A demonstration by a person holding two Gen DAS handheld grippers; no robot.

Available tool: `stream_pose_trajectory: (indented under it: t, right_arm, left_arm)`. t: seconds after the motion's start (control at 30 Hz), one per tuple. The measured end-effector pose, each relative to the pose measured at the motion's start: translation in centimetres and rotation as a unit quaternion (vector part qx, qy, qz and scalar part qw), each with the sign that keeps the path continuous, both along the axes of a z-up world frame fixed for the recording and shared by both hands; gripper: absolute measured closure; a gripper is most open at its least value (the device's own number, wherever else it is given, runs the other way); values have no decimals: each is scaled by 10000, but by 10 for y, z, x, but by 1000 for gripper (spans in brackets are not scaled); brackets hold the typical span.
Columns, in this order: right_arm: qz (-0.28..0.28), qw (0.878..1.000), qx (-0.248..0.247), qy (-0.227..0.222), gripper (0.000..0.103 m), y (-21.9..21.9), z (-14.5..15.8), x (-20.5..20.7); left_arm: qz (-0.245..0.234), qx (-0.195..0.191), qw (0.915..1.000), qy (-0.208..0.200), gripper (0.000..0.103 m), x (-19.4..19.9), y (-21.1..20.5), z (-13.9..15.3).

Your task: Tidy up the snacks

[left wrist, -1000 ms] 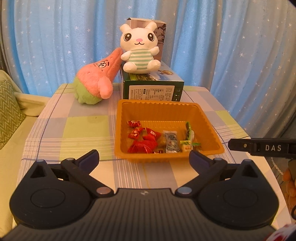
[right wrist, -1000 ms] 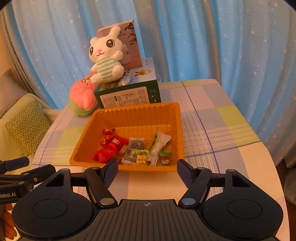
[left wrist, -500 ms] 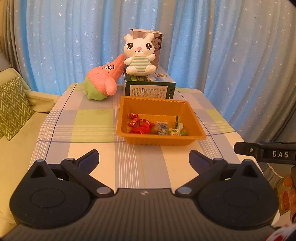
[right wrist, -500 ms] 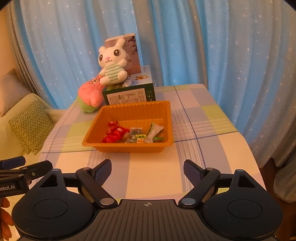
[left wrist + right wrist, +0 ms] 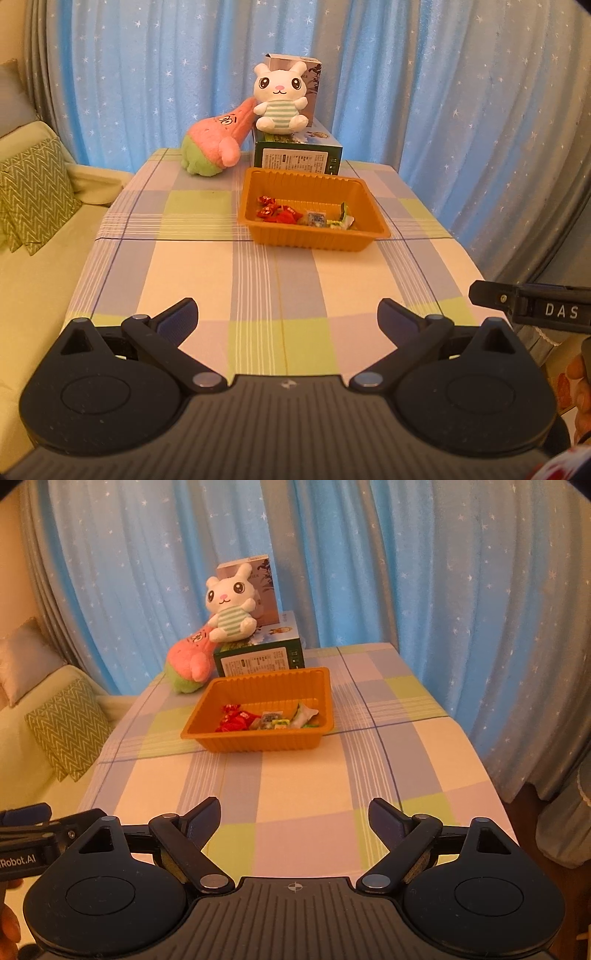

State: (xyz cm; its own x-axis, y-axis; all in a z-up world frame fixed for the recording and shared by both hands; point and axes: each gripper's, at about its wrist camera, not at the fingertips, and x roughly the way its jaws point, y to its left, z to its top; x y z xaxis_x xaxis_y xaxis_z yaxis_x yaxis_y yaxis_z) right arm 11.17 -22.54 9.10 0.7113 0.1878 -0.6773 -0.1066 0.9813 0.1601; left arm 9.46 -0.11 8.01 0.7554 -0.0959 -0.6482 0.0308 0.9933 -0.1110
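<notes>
The orange ribbed plastic tray [image 5: 314, 229] is shown on the checked-cloth desk [image 5: 207, 280], holding red-wrapped candies [image 5: 275, 214] at its left and pale green-and-white wrapped snacks [image 5: 341, 220] at its right. The tray lies straight ahead of both grippers and well apart from them, its long axis running across the line of approach. The left gripper [image 5: 287, 314] and right gripper [image 5: 293, 812] are held with jaws spread, empty. Neither is judged clearly nearer; each is judged better placed for its own side of the tray.
</notes>
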Motion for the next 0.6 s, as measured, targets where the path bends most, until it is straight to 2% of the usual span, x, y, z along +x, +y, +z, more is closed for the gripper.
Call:
stream_pose_trajectory:
  t: [0.33,0.6]
  right_arm:
    - [23,10000,-28,27,16,1,-1,-44]
    - [125,9998,174,59,16,-3,7,-70]
  left_arm:
    - [146,-8,9999,-2,0,-45,-2,3]
    - [247,64,9997,-41,0,-72,-2,8]
